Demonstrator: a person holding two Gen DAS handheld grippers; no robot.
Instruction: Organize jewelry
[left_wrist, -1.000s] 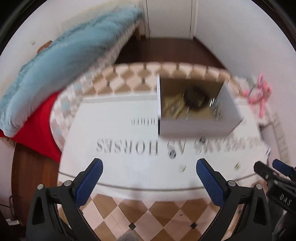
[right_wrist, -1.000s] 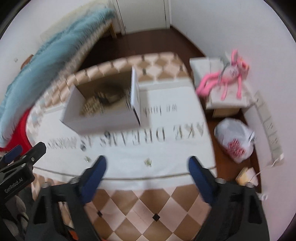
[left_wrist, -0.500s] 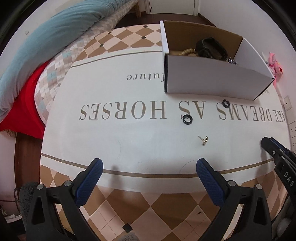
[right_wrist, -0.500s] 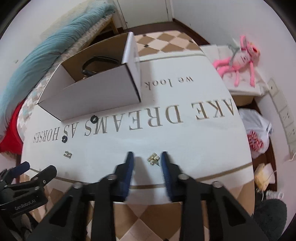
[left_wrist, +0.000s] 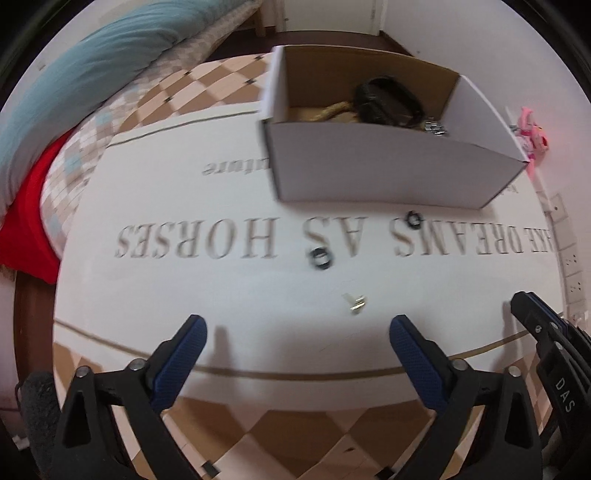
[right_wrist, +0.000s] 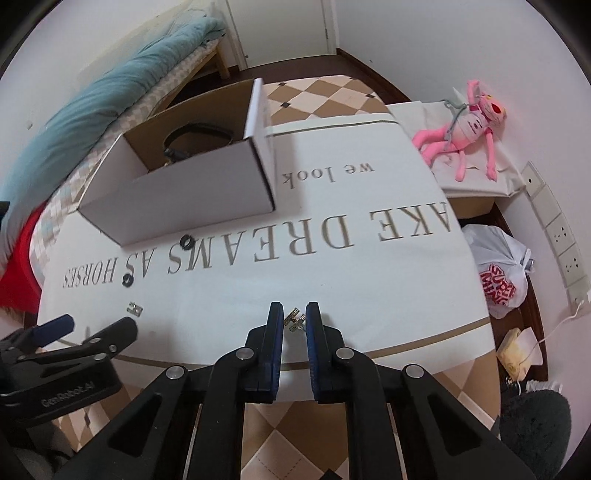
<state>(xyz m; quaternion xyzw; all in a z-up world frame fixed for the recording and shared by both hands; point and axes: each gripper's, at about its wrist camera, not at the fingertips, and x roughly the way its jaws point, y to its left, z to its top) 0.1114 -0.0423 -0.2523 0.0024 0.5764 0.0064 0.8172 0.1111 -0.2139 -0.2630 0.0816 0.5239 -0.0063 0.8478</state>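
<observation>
A white cardboard box (left_wrist: 391, 177) (right_wrist: 184, 199) stands on the printed tablecloth and holds a black bracelet (left_wrist: 388, 99) and other jewelry. Two black rings (left_wrist: 320, 258) (left_wrist: 413, 219) lie in front of it; they also show in the right wrist view (right_wrist: 127, 280) (right_wrist: 187, 242). A small gold earring (left_wrist: 355, 302) (right_wrist: 135, 309) lies ahead of my open left gripper (left_wrist: 297, 332). My right gripper (right_wrist: 294, 314) is nearly shut around a small silver earring (right_wrist: 295, 319) on the cloth.
A bed with a blue duvet (left_wrist: 74, 74) and red sheet is at the left. A pink plush toy (right_wrist: 465, 125) on a white bundle and a plastic bag (right_wrist: 498, 273) sit to the right of the table. Wall sockets (right_wrist: 561, 240) are at the far right.
Both grippers dropped closer to the table. The right gripper closed from wide open to a narrow gap around the silver earring. The left gripper stayed open.
</observation>
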